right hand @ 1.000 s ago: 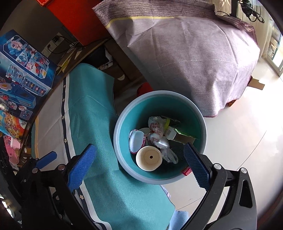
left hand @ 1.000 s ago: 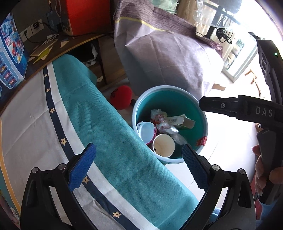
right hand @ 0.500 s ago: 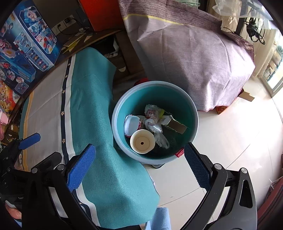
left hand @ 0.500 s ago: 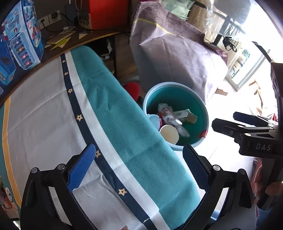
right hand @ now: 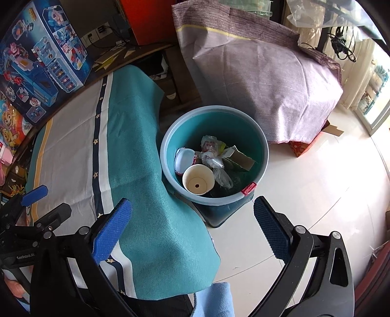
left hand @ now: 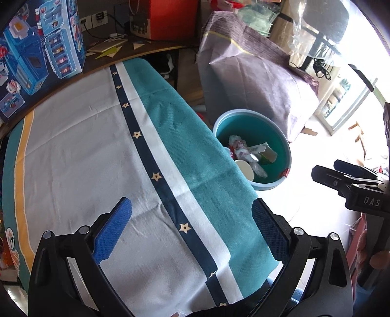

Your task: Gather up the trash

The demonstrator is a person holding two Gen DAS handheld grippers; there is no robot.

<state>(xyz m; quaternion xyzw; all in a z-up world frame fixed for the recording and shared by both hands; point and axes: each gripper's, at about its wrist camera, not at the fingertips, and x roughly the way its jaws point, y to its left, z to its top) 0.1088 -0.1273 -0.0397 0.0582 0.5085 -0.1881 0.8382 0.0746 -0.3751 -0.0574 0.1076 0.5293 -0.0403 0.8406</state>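
A teal bin (right hand: 258,146) stands on the floor beside the table, also in the left wrist view (left hand: 285,146). It holds a paper cup (right hand: 198,179), a blue-lidded tub (right hand: 184,157), crumpled wrappers (right hand: 210,145) and a small carton (right hand: 240,158). My left gripper (left hand: 192,231) is open and empty above the tablecloth (left hand: 97,146). My right gripper (right hand: 192,229) is open and empty, held above the cloth's edge and the floor, near side of the bin. The right gripper also shows at the right of the left wrist view (left hand: 351,180).
The tablecloth (right hand: 136,136) hangs over the table edge next to the bin. Toy boxes (left hand: 36,56) stand at the table's back left. A purple-covered bulk (right hand: 263,73) sits behind the bin. An orange box (left hand: 168,17) stands at the back. White floor (right hand: 316,195) lies to the right.
Both grippers have drawn back from the bin and toward the table. The left one now looks at the cloth, with the bin farther off. Both stay open.
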